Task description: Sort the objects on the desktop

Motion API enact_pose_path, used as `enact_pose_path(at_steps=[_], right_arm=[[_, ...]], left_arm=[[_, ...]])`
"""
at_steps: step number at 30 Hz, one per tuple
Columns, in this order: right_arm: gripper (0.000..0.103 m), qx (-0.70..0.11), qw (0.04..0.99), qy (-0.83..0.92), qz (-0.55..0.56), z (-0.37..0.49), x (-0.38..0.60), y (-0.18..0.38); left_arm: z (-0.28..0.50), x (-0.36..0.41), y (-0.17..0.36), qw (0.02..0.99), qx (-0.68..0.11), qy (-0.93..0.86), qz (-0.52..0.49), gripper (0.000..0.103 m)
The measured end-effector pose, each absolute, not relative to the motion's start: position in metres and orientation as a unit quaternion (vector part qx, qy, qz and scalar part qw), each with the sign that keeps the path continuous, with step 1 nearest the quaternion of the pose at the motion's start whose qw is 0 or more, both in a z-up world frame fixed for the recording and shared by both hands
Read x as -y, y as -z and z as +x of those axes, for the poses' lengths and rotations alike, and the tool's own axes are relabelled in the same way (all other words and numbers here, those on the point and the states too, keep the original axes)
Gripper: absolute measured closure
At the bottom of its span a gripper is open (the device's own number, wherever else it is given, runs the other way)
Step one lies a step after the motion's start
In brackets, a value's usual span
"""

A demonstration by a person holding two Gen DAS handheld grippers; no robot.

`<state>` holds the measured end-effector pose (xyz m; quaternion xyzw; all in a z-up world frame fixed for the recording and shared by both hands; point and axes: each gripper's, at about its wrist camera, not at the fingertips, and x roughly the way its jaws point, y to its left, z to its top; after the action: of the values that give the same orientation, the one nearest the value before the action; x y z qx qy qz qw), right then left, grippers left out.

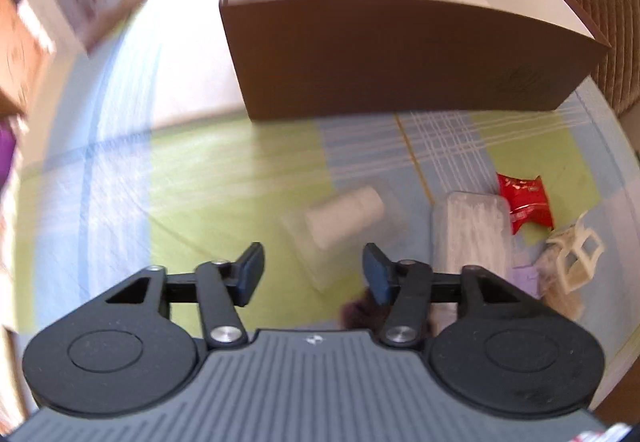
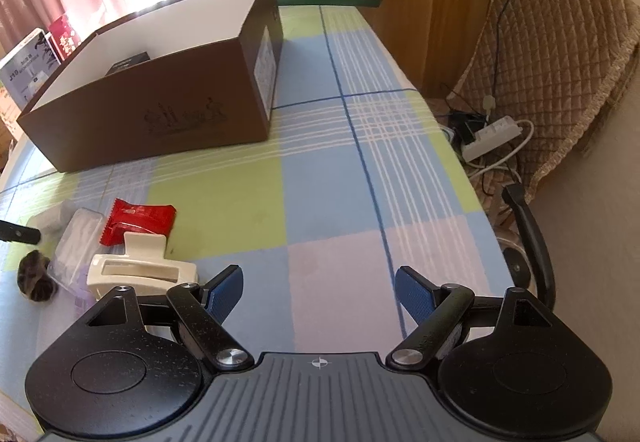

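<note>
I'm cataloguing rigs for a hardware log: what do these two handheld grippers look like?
Both match. The left gripper and right gripper each have a grey ribbed body with a small white crosshair mark, two black round discs, black link arms with silver pivot bolts, and dark blue textured finger pads. No cables or sleeves show.
</note>
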<state>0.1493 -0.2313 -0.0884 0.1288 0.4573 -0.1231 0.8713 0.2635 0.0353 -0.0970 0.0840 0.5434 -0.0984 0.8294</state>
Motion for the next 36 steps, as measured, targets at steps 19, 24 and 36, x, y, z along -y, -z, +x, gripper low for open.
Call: enact_pose_path(at_steps=[19, 24, 36], right_arm=[[0.022, -0.468, 0.858, 0.158, 0.144, 0.143, 0.236, 0.092], [0.022, -0.471, 0.855, 0.159, 0.145, 0.146, 0.233, 0.095], [0.022, -0.478, 0.854, 0.151, 0.140, 0.155, 0.229, 0.100]], left_arm=[[0.298, 0.002, 0.132, 0.741, -0.529, 0.304, 0.281, 0.061], [0.309, -0.005, 0.135, 0.754, -0.533, 0.313, 0.222, 0.067], [0.296, -0.029, 0.129, 0.845, -0.473, 0.233, 0.092, 0.074]])
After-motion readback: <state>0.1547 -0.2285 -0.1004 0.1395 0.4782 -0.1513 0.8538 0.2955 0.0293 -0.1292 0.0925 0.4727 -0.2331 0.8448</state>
